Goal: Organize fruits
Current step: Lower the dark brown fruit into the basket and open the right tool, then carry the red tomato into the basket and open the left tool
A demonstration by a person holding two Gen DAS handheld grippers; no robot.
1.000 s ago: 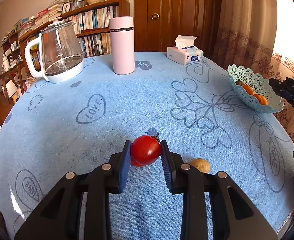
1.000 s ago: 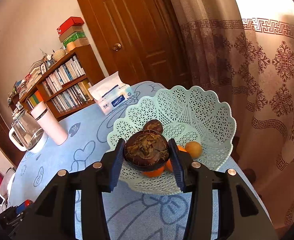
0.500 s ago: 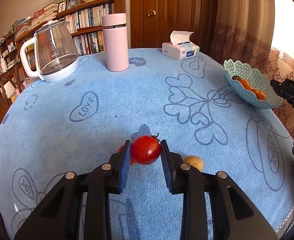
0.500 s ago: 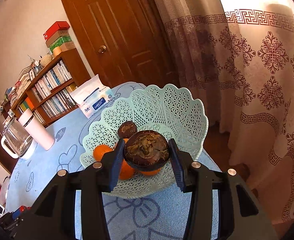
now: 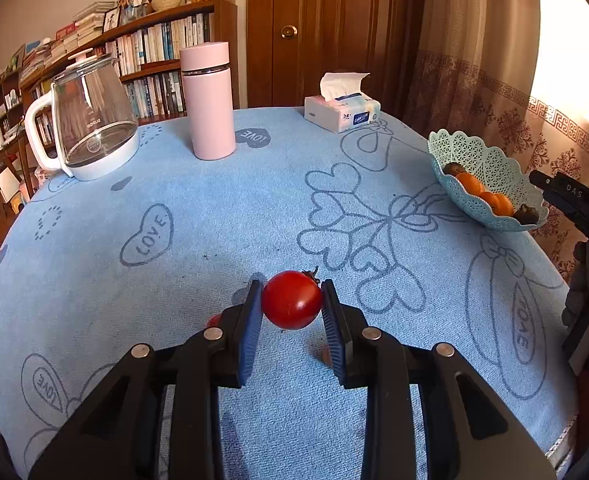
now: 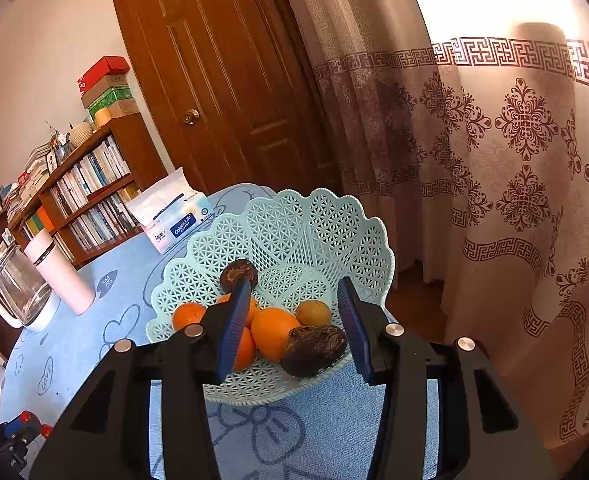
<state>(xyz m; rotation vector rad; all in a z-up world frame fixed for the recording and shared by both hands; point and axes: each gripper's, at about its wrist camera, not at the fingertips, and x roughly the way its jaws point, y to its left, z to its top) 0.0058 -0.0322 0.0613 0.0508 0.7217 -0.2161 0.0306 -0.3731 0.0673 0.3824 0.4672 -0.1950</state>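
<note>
Since the earlier frames the dark brown fruit [image 6: 314, 350] has left the right gripper [image 6: 294, 320] and now lies in the mint lattice basket [image 6: 334, 216], at its near rim, touching an orange [image 6: 272, 332]. That gripper's jaws stand spread over the basket, nothing between the pads. The left gripper [image 5: 291, 308] has lifted its tomato [image 5: 291, 299] clear of the cloth; a shadow shows beneath it.

Left gripper: blue pads pinching the red tomato from both sides, stem end turned toward the upper right.

Basket contents, right wrist view: several oranges, a second dark fruit [image 6: 238, 274] further back, a small tan round fruit [image 6: 312, 312] beside the oranges. Basket sits at the desk edge near the patterned curtain [image 6: 514, 160].

Desk [image 5: 134, 280] carries a blue cloth printed with hearts and "LOVE". A small red item [image 5: 213, 320] peeks out behind the left finger of the left gripper; a brownish one [image 5: 321, 350] is mostly hidden by the right finger; neither can be identified.

Far side of desk: glass kettle [image 5: 90, 120] with white handle, pink flask [image 5: 208, 100], tissue pack [image 5: 342, 110]. Bookshelf [image 5: 154, 48] and wooden door [image 5: 314, 20] behind.
</note>
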